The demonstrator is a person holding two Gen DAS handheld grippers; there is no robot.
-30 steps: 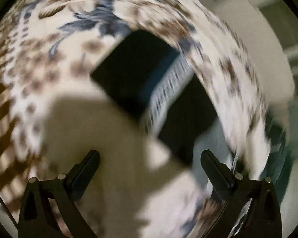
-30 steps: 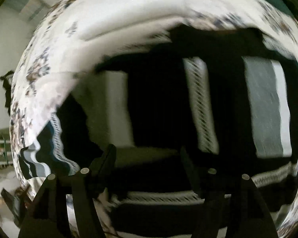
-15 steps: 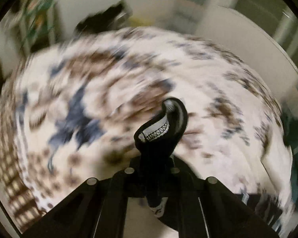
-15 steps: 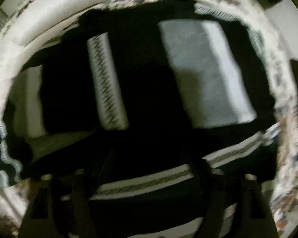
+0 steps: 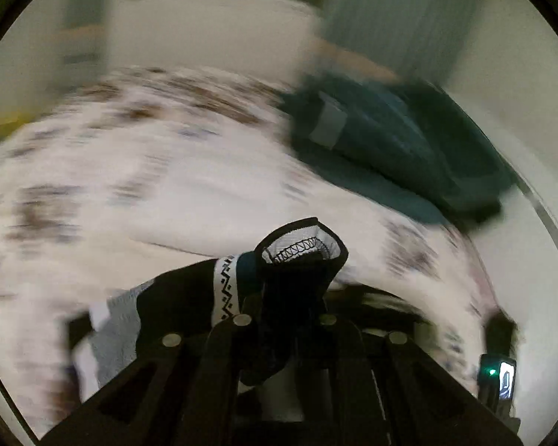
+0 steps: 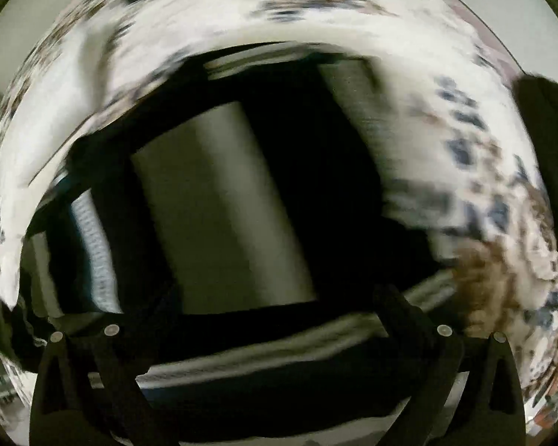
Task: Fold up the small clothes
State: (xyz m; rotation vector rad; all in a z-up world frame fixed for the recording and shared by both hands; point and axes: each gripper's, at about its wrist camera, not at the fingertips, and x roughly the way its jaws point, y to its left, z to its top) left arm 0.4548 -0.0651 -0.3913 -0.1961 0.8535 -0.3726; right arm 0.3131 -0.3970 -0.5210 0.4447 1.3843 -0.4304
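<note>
Now left gripper [image 5: 284,297] pinches black garment [image 5: 301,256]; right gripper [image 6: 275,319] gapes.

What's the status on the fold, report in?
Left gripper shut on the black garment, hem pinched and lifted. Right gripper open over the dark striped clothes on the floral bedspread, nothing between its jaws. Nothing blocking; frames blurred.

Left gripper [image 5: 284,319]: matt black plastic with small bright metal fasteners, clamped on a black knitted garment [image 5: 301,256], soft cloth with a white inner band and visible zigzag overlock stitching. Bedspread [image 5: 148,186]: matt printed cloth, white with brown and blue motifs. Teal cloth [image 5: 409,145] at the bedspread's far edge: thick, napped, matt. Right gripper [image 6: 275,319]: matt black plastic, over black-and-grey striped knitwear [image 6: 219,208], dull and finely ribbed.
</note>
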